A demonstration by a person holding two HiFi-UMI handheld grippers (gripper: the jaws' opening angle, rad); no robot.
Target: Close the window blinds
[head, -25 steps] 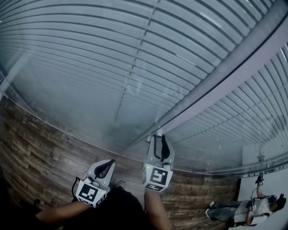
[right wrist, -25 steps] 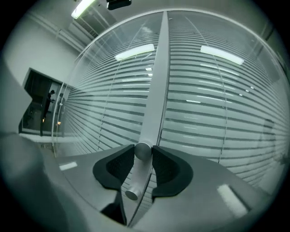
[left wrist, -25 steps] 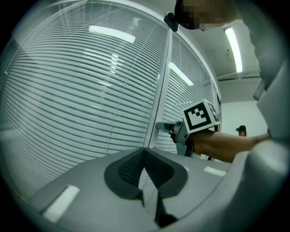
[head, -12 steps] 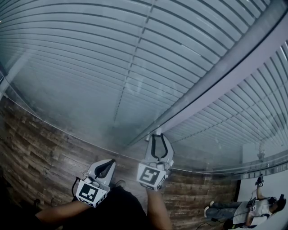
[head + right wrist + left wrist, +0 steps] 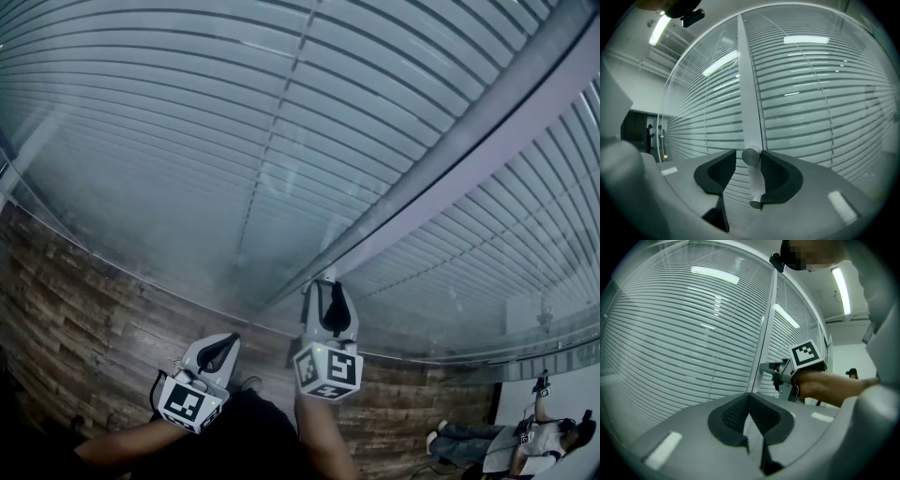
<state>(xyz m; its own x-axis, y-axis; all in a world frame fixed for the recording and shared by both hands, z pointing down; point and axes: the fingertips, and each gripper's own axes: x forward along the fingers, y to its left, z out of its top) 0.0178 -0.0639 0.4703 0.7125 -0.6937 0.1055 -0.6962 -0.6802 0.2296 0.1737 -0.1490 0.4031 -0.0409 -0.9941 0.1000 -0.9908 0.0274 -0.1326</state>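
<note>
Blind knob (image 5: 751, 156) is pictured between the right gripper's (image 5: 747, 161) opening jaws; a centred grip is advised before turning. Left gripper (image 5: 750, 397) is kept closed, empty.

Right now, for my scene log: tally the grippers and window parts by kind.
Grippers: 2, left gripper, right gripper, jaws opening with the blind knob between them
Blind panels: 2
Frame post: 1
Blind knob: 1
Total: 6

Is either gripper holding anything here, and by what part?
Nothing is gripped. The right gripper's jaws are opening with the blinds' round knob between them; the left gripper is shut, empty.
</note>
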